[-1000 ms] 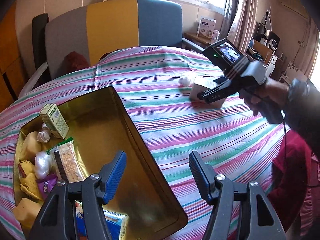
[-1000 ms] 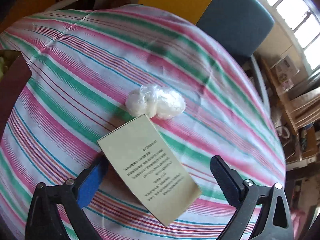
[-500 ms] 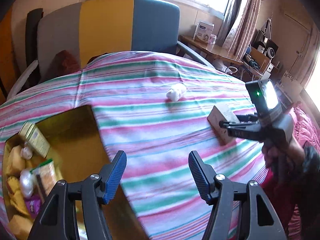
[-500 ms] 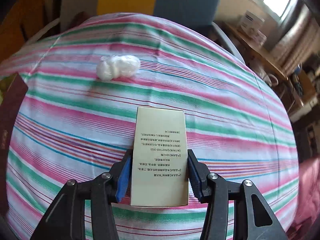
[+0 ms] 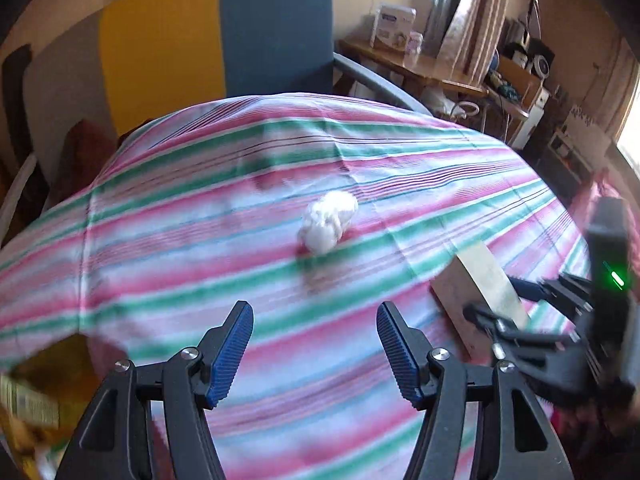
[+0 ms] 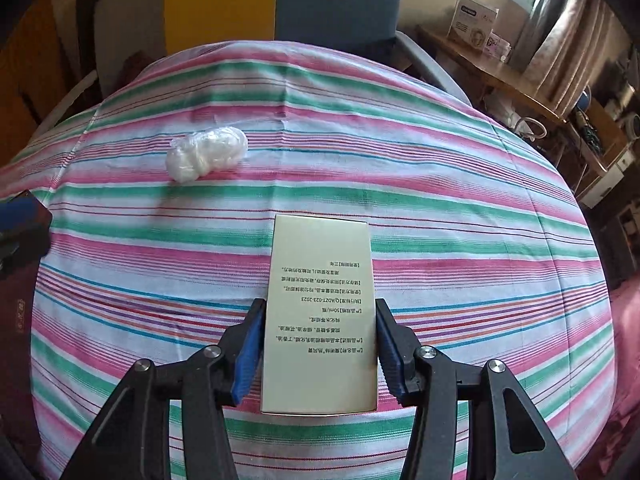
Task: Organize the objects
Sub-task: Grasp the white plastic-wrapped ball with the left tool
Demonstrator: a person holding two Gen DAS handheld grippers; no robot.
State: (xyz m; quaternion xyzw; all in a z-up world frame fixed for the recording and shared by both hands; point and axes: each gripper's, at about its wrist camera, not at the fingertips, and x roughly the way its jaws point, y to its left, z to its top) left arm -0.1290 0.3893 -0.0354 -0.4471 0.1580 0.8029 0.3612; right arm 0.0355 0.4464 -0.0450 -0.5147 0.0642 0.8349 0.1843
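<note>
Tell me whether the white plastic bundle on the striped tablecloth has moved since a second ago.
Cannot tell. The white bundle lies on the tablecloth among similar stripes in each picture, but both cameras moved, so its shift in the frame proves nothing.

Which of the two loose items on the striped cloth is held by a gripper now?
The pale printed box, clamped in the right gripper; the white plastic-wrapped bundle lies free.

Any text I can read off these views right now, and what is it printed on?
"Q/ADZT-023-2023": beige carton clamped in the right gripper, print upside down.
"50ml": same carton.
Other carton lines: Chinese characters, too small to quote reliably.
White box on the windowsill: print blurred.
Green packet at the left wrist view's edge: blurred.
</note>
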